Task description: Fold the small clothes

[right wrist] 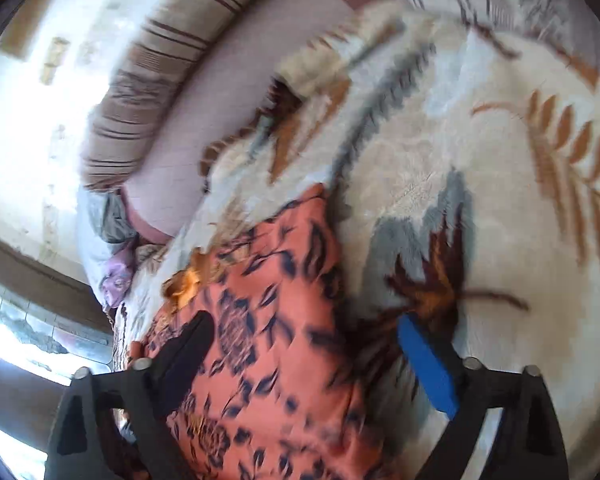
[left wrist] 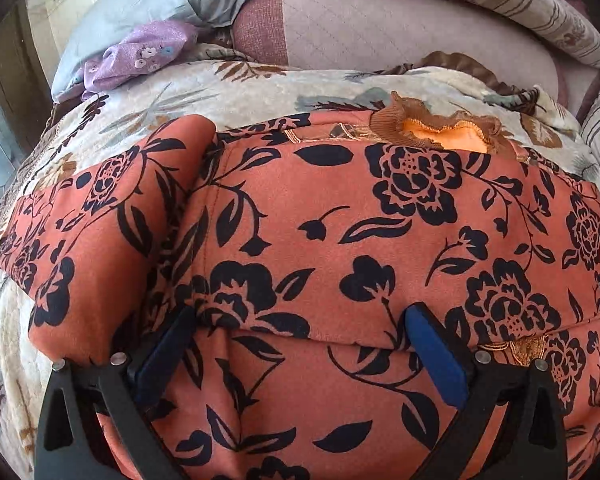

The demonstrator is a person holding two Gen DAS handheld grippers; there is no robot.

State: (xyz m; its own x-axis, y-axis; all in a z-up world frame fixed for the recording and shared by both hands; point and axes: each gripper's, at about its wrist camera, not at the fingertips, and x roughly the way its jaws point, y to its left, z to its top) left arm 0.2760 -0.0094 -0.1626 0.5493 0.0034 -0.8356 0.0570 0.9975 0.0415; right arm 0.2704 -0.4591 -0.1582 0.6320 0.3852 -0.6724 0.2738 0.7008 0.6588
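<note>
Spread across most of the left wrist view, a rust-orange top (left wrist: 340,240) printed with black roses and leaves lies flat on a cream blanket (left wrist: 220,92) patterned with brown and grey fronds. Its ruffled brown neckline (left wrist: 440,128) sits in the upper right of centre, gaping to show a bright orange lining, and one sleeve (left wrist: 100,232) lies folded at the left of the frame, angling down beside the body of the garment. A horizontal fold edge crosses the lower part of the frame, where a layer of the cloth lies over another. The left gripper (left wrist: 296,328) sits at the bottom of the frame with its jaws spread wide over that fold, nothing clamped between them; its blue-padded fingers (left wrist: 436,356) rest against the fabric. In the upper left a lilac flowered garment (left wrist: 140,60) lies on a pale blue-grey cloth (left wrist: 160,4), and a striped pillow (left wrist: 500,4) curves along the upper right. The right wrist view is blurred: the same top (right wrist: 268,320) fills the lower centre, its edge running up the middle of the frame over the blanket (right wrist: 480,184). The right gripper (right wrist: 304,332) is likewise spread apart, one finger over the cloth, the other over the blanket, holding nothing.
</note>
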